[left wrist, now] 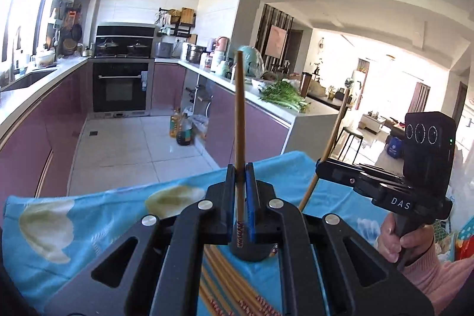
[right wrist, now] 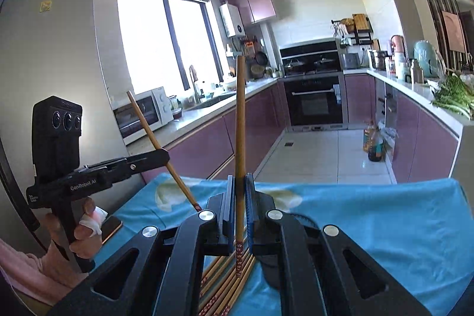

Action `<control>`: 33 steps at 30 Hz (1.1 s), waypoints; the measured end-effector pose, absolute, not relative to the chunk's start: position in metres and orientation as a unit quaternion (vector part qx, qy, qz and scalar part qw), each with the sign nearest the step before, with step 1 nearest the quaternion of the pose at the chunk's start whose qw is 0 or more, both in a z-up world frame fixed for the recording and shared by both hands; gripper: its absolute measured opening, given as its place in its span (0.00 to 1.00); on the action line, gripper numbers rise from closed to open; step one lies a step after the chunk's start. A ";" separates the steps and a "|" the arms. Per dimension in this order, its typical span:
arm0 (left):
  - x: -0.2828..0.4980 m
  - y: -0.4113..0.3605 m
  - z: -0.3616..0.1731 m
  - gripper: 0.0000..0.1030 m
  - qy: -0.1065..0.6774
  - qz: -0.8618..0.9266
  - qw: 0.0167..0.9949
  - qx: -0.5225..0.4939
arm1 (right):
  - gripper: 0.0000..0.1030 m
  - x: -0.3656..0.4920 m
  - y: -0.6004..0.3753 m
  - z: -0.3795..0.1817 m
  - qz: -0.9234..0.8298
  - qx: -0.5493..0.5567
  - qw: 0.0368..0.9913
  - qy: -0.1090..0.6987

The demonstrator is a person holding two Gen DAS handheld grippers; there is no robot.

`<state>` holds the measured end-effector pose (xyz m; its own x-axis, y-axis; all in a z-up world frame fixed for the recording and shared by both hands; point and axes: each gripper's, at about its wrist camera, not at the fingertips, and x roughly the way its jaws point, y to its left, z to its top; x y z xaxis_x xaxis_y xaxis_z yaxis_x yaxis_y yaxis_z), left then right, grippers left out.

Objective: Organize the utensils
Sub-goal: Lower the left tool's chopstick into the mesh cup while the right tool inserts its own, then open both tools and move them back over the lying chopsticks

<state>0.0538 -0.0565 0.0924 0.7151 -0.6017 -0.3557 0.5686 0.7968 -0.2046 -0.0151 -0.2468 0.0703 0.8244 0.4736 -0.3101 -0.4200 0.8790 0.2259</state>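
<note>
Two chopsticks are held up off the surface, one in each set of tongs. In the left wrist view, the left tongs (left wrist: 240, 168) are clamped on a chopstick (left wrist: 239, 120) that stands almost upright through the middle of the frame, its patterned red end low between the fingers. At the right of that frame the right tongs (left wrist: 318, 165) grip a second chopstick (left wrist: 331, 138), which leans to the upper right. The right wrist view shows the same from the other side: the right tongs (right wrist: 239, 179) are closed on their chopstick (right wrist: 240, 120) at frame centre, and the left tongs (right wrist: 166, 154) at the left hold theirs tilted toward the upper left. Beneath the tools, at the bottom centre of both frames, a bundle of more chopsticks (right wrist: 225, 280) lies on a blue cloth (right wrist: 370, 221) with pale shapes, which covers the surface. A hand (left wrist: 400, 236) in a pink sleeve grips the right tool's handle. Behind are purple kitchen cabinets (right wrist: 213, 138), an oven (left wrist: 120, 86) and green vegetables (left wrist: 283, 95) on the far counter.
</note>
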 end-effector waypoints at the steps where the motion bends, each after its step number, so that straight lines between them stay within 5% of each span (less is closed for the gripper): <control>1: 0.056 -0.062 0.096 0.07 0.203 -0.320 0.925 -0.038 | 0.05 -0.013 -0.250 0.075 0.228 0.072 0.955 0.175; 6: 0.069 -0.097 0.105 0.07 0.203 -0.333 0.921 -0.018 | 0.05 -0.001 -0.258 0.080 0.208 0.065 0.962 0.166; 23: 0.114 -0.152 0.018 0.08 0.322 -0.330 0.887 0.031 | 0.06 0.060 -0.241 0.013 0.184 0.050 0.928 0.321; 33: 0.110 -0.106 0.015 0.33 0.295 -0.283 0.913 0.007 | 0.19 0.055 -0.241 0.014 0.157 0.070 0.940 0.296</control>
